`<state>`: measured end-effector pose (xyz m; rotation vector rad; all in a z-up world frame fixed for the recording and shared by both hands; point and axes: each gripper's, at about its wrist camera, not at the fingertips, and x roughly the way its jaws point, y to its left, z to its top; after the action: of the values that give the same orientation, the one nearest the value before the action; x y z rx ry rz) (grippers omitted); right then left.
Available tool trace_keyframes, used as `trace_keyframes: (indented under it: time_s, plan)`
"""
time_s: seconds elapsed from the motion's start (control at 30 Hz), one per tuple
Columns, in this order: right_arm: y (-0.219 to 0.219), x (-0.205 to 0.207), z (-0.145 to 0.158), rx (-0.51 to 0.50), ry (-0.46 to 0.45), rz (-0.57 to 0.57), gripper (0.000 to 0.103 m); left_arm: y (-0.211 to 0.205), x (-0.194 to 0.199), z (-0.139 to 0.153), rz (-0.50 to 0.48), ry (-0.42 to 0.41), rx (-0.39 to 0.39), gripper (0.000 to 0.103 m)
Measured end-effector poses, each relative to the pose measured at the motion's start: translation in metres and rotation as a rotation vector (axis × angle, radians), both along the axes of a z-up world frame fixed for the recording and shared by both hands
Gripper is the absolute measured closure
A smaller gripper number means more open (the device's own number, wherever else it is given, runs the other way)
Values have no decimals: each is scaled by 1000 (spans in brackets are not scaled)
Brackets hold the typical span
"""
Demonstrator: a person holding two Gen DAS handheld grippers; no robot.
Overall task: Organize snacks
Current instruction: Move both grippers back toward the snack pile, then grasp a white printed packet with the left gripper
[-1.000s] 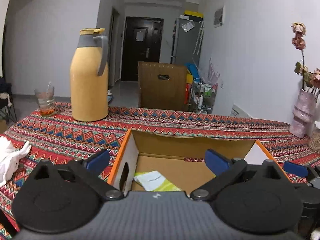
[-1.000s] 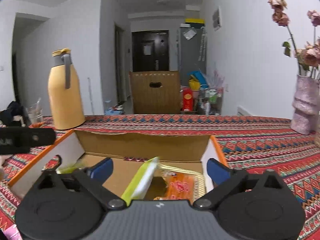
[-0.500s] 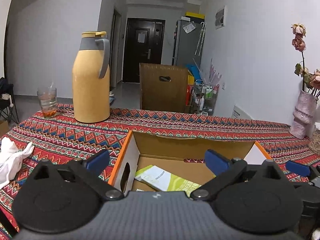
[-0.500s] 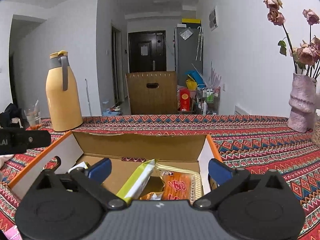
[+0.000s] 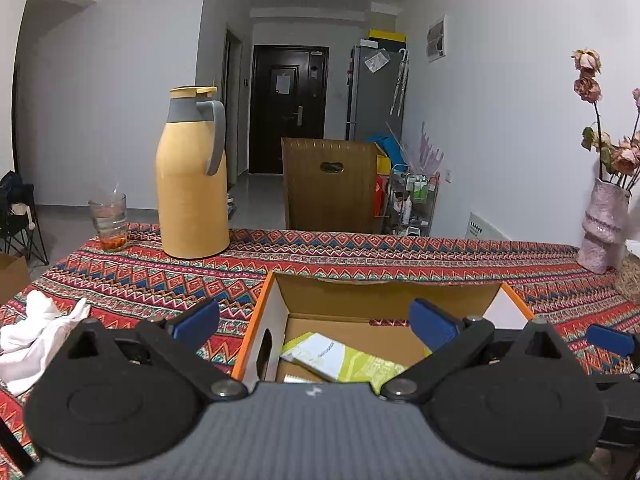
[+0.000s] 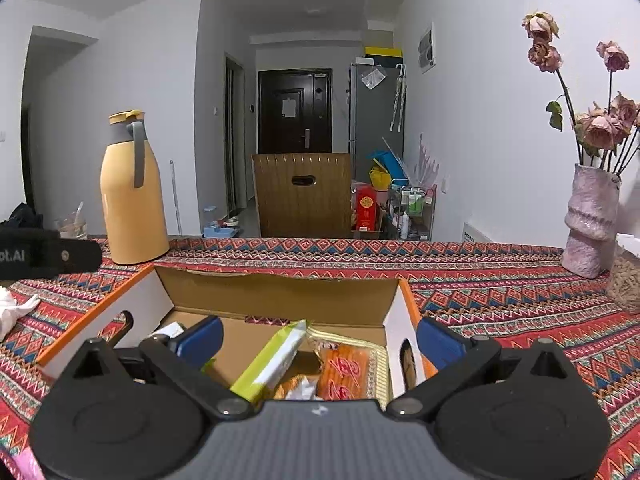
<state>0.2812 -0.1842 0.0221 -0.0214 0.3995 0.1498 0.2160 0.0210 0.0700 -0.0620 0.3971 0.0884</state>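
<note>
An open cardboard box with orange edges (image 5: 384, 292) (image 6: 280, 292) sits on the patterned tablecloth. A white and green snack packet (image 5: 340, 360) lies flat in it. In the right wrist view a green and white packet (image 6: 272, 360) leans on edge beside an orange packet (image 6: 344, 372). My left gripper (image 5: 314, 326) is open and empty above the box's left wall. My right gripper (image 6: 318, 340) is open and empty above the box's right half. The left gripper's body (image 6: 48, 254) shows at the left edge of the right wrist view.
A tall yellow thermos (image 5: 192, 176) (image 6: 132, 192) and a glass (image 5: 109, 222) stand at the far left of the table. White cloth (image 5: 36, 328) lies near left. A pink vase with dried roses (image 6: 592, 220) stands far right. A brown chair back (image 5: 332, 188) is behind the table.
Both grippers have risen and drawn back a little, so more of the box's inside and the packets shows. Both stay open and empty.
</note>
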Motion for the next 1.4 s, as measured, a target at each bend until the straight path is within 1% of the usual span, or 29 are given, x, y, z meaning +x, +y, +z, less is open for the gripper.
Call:
trace_keyframes:
  time_s: [0.3,0.57,0.67,0.8,1.0,1.17,1.23,1.27,1.3,1.33,1.4]
  plan:
    - [-16,-42,-6,7,23,-7,0,4,-34,-9,-11,40,-4,0]
    - [-30,-80,-15,2,47,-21,0,-1,-62,-31,-75,114,-11,0]
    - [-37,-93,-22,5,59,-27,0,-3,-71,-43,-127,152,-33,0]
    - [-46,-109,-32,14,78,-42,0,-8,-81,-55,-158,180,-33,0]
    - [-63,-124,-42,32,94,-81,0,-15,-89,-68,-198,202,-24,0]
    - [-75,-130,-47,43,107,-111,0,-21,-91,-70,-221,192,-16,0]
    - [-78,-131,-49,47,113,-115,0,-25,-92,-69,-230,185,-9,2]
    - [-78,-130,-50,48,115,-117,0,-26,-92,-69,-235,183,-6,5]
    - [-79,-131,-51,50,117,-117,0,-28,-92,-69,-242,180,-4,11]
    - [-79,-131,-52,52,119,-116,0,-29,-92,-69,-250,180,-3,14]
    - [-80,-131,-53,55,120,-113,0,-31,-91,-70,-269,184,-7,28]
